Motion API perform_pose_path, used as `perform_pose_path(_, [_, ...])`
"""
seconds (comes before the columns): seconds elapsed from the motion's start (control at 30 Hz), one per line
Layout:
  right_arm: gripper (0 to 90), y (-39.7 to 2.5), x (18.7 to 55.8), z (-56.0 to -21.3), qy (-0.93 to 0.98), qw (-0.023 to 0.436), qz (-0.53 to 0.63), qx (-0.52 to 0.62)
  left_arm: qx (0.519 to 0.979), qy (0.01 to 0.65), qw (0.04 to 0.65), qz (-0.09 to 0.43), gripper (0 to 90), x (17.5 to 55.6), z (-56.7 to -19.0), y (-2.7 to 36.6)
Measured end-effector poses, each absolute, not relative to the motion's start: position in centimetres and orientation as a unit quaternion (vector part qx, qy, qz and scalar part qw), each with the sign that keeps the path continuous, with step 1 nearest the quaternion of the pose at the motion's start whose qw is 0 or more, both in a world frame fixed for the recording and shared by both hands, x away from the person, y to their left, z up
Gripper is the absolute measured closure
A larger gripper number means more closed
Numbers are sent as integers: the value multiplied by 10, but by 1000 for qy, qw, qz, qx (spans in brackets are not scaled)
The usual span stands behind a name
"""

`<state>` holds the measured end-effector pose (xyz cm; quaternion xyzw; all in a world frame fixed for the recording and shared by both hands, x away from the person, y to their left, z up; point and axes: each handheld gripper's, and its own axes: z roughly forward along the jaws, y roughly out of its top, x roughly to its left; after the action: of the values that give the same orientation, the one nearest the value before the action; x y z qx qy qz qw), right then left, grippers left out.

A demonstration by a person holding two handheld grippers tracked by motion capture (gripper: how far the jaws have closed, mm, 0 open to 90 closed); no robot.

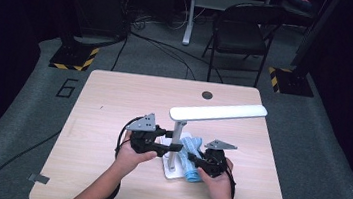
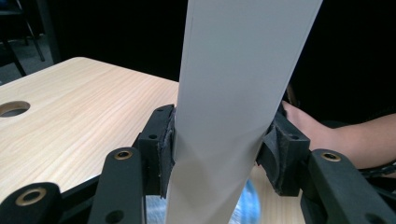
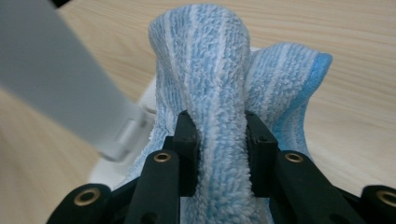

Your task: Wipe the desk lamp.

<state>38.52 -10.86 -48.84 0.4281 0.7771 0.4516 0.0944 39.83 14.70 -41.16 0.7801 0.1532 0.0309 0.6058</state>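
A dim workroom around a pale wooden table

The light wood-grain table (image 1: pixel 113 102) has a round cable hole (image 1: pixel 207 95) near its far edge and stands on grey carpet (image 1: pixel 25 127) marked with a "6" (image 1: pixel 66 88). Beyond it stand a black folding chair (image 1: pixel 242 34), the grey leg of another desk (image 1: pixel 190 15) and two stand bases edged in yellow-black hazard tape (image 1: pixel 73 60). Cables (image 1: pixel 160 45) trail across the floor; the surroundings are dark.

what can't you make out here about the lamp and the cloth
- Lamp base: high view, mostly covered by the blue cloth and both grippers.
- Lamp stem: left gripper view, cut off by the top edge; head out of frame. Left gripper clamps it.
- Cloth's full extent: right gripper view, the right gripper hides its lower part.
- Any switch: too small to tell.
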Motion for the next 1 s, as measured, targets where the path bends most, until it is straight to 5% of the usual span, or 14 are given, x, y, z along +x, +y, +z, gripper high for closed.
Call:
perform_pose_path(0.5, [709,-89,373,-501,811,94,416,401,791,163,589,43,465,395,-405,151])
perform_pose_path(1.0, [724,-85,358,-468,814,69,458,351,796,158,582,59,510,392,-403,152])
